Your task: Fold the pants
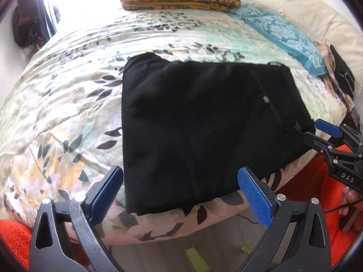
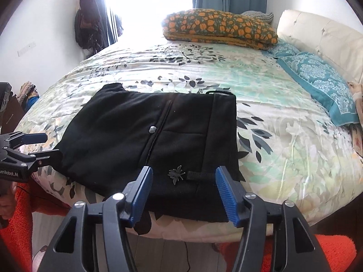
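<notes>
pants [image 1: 204, 124] lie folded square on the bed [image 1: 68, 90]. both claws spread and empty, left [image 1: 181, 195], right [image 2: 183, 195] at the 6 o'clock edge; little looks left.

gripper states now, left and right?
Left gripper: open, holding nothing, over the black pants.
Right gripper: open, nothing held.

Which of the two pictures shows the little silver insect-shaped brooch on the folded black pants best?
The right wrist view: the silver insect-shaped brooch sits sharp between the open blue fingers on the folded black pants. In the left wrist view it is only a dark, ragged speck at the pants' right edge.
</notes>
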`<act>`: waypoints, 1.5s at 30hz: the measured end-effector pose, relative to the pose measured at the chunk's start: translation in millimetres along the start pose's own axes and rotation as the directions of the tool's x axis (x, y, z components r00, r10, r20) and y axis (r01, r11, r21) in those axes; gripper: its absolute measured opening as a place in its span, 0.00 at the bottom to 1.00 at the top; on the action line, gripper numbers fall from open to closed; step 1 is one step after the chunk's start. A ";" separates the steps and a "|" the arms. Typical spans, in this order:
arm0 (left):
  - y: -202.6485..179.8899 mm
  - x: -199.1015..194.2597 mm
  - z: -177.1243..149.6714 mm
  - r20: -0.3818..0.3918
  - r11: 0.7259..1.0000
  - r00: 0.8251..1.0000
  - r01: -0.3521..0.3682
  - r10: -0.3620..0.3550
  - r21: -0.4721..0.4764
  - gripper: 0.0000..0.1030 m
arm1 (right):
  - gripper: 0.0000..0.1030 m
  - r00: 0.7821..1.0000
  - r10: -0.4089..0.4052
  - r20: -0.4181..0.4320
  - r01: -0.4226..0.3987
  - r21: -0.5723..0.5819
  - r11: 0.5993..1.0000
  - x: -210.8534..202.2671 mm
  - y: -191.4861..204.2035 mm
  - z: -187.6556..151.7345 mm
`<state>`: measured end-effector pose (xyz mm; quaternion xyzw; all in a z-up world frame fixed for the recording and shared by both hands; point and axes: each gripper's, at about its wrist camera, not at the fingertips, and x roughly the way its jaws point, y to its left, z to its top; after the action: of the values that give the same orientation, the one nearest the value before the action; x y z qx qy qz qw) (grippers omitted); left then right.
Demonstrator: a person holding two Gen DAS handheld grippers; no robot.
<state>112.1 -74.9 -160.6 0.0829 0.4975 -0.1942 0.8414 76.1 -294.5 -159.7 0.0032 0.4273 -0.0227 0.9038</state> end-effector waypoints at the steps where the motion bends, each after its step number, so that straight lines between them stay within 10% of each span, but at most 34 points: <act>1: -1.0 11.2 -2.6 -0.037 1.000 0.999 -0.014 0.014 0.012 0.98 | 0.67 0.998 0.000 -0.061 0.000 0.001 1.000 11.7 0.2 -3.1; 3: 4.3 20.5 -7.7 -0.055 1.000 0.998 -0.015 0.015 0.002 1.00 | 0.87 0.988 -0.018 -0.151 0.017 -0.008 1.000 29.5 0.9 -11.5; 6: 15.9 10.9 -7.3 -0.054 1.000 0.999 0.004 -0.005 -0.027 1.00 | 0.87 0.987 -0.008 -0.161 0.012 0.020 1.000 27.1 -5.0 -13.0; 10: 47.3 -14.3 4.9 0.017 0.993 0.999 0.032 -0.030 -0.111 0.98 | 0.88 0.997 0.080 -0.015 -0.076 0.187 0.979 -3.6 -39.1 -4.2; 14: 98.1 -21.8 29.9 0.072 0.960 0.990 0.137 -0.123 -0.245 0.98 | 0.88 0.965 0.240 0.104 -0.262 0.417 0.871 -10.1 -107.1 9.4; 19: 115.7 25.7 49.5 -0.065 0.942 0.964 0.237 -0.259 -0.239 0.98 | 0.88 0.833 0.553 0.013 -0.450 0.599 0.663 60.1 -158.8 23.0; 24: 103.6 59.8 52.4 -0.133 0.925 0.938 0.280 -0.321 -0.255 0.98 | 0.88 0.763 0.619 -0.186 -0.413 0.597 0.688 118.2 -150.3 22.2; 28: 81.2 74.4 61.2 -0.168 0.903 0.899 0.363 -0.405 -0.231 0.97 | 0.88 0.657 0.740 -0.143 -0.522 0.622 0.584 135.0 -137.8 27.3; 32: 86.1 70.8 69.0 -0.139 0.883 0.891 0.388 -0.433 -0.264 0.27 | 0.51 0.680 0.708 -0.193 -0.513 0.565 0.647 141.9 -119.5 31.1; 34: 88.9 58.5 72.0 -0.113 0.876 0.890 0.402 -0.442 -0.266 0.15 | 0.40 0.686 0.710 -0.157 -0.536 0.550 0.640 132.5 -117.8 34.0; 38: 74.4 21.3 81.4 -0.077 0.903 0.914 0.375 -0.397 -0.211 0.11 | 0.32 0.703 0.701 -0.120 -0.569 0.498 0.655 104.5 -105.7 46.9; 45: 102.1 -42.6 94.0 0.020 0.884 0.916 0.393 -0.402 -0.254 0.11 | 0.31 0.669 0.743 -0.032 -0.650 0.459 0.605 54.3 -73.0 90.3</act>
<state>211.3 -2.7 -82.9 -0.1253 0.5385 -0.2960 0.7789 177.1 -371.8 -143.4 0.3619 0.4737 0.2449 0.7646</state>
